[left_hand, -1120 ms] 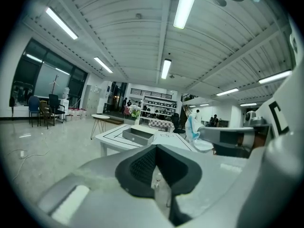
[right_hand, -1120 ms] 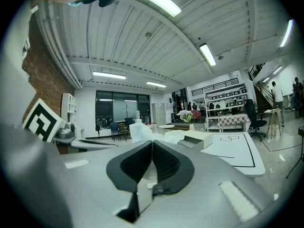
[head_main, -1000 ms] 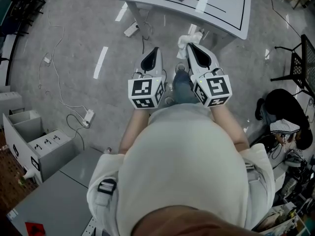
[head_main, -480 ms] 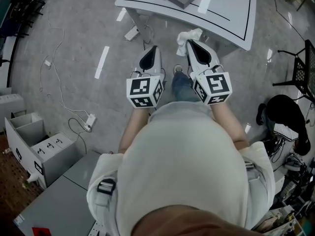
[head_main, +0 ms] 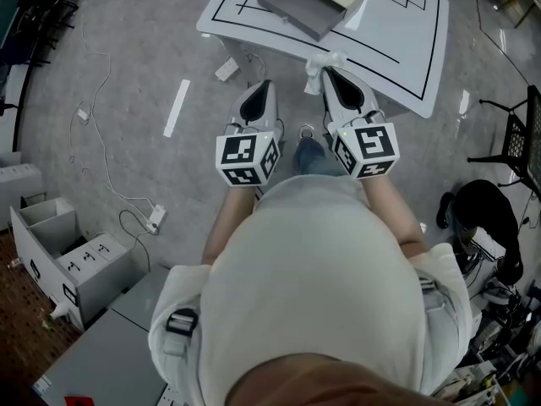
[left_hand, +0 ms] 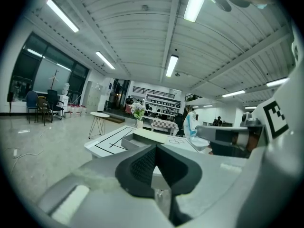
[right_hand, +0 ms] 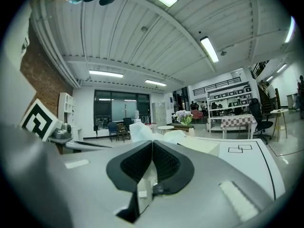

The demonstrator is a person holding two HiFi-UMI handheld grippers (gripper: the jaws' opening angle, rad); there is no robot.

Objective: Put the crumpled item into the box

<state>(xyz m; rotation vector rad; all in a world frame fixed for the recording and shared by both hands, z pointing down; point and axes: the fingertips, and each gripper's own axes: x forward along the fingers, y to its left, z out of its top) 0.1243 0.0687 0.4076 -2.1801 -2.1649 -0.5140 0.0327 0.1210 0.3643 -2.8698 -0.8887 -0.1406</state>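
Head view: right gripper [head_main: 326, 74] pinches the crumpled item [head_main: 320, 61]; left gripper [head_main: 264, 85] sits closed, empty; box [head_main: 292, 8] at twelve o'clock.

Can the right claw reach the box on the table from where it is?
Probably yes: the right gripper, holding the wad, is at the table edge, and nothing stands between it and the box.

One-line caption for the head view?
Right tool holds crumpled paper at the white table edge, short of the open box; left tool shut, empty.
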